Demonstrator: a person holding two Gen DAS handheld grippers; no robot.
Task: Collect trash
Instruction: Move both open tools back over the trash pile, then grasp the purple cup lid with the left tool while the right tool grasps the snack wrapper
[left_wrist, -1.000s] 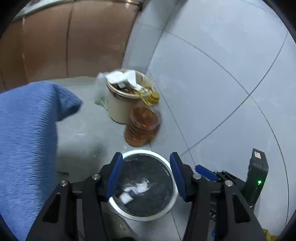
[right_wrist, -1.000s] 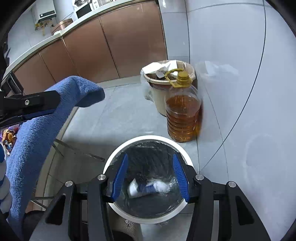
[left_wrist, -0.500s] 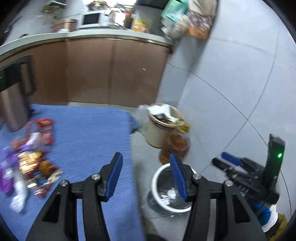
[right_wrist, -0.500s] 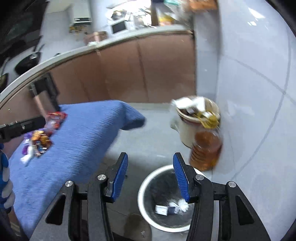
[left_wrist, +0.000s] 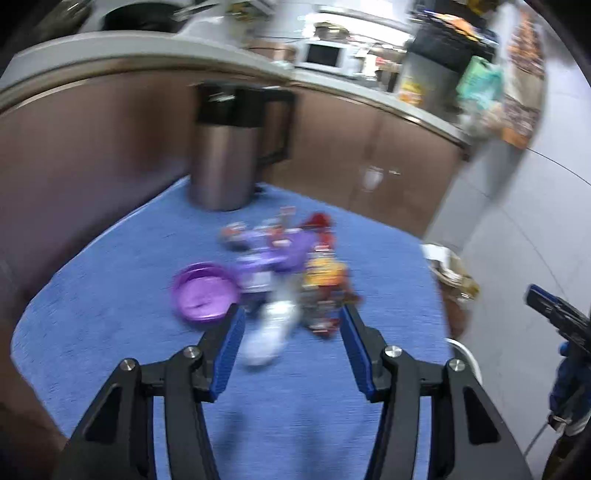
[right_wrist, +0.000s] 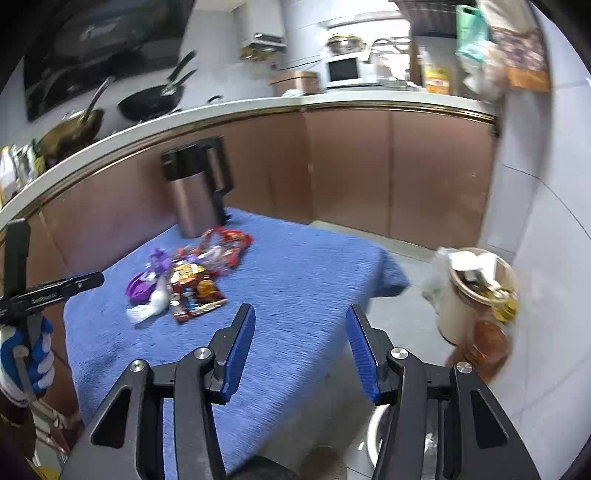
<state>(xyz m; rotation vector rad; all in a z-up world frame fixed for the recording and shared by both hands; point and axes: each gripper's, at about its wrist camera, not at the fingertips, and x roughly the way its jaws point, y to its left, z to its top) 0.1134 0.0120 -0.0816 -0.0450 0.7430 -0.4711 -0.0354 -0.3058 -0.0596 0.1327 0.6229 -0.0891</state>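
Blurred wrappers (right_wrist: 192, 284) (print unreadable)

A metal thermos jug (right_wrist: 197, 195) with a black handle stands upright on the blue tablecloth (right_wrist: 303, 273) at 11 o'clock. Brown cabinets (right_wrist: 388, 166) run behind. An oil bottle (right_wrist: 487, 339) stands at 3 o'clock, touching a cream bucket (right_wrist: 454, 314).

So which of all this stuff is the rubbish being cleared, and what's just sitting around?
Part of the job:
- wrapper pile
- white crumpled wrapper
- purple lid
- white bin's rim
- left tongs and right tongs, both open and empty

Just lying about:
- steel jug
- oil bottle
- blue cloth
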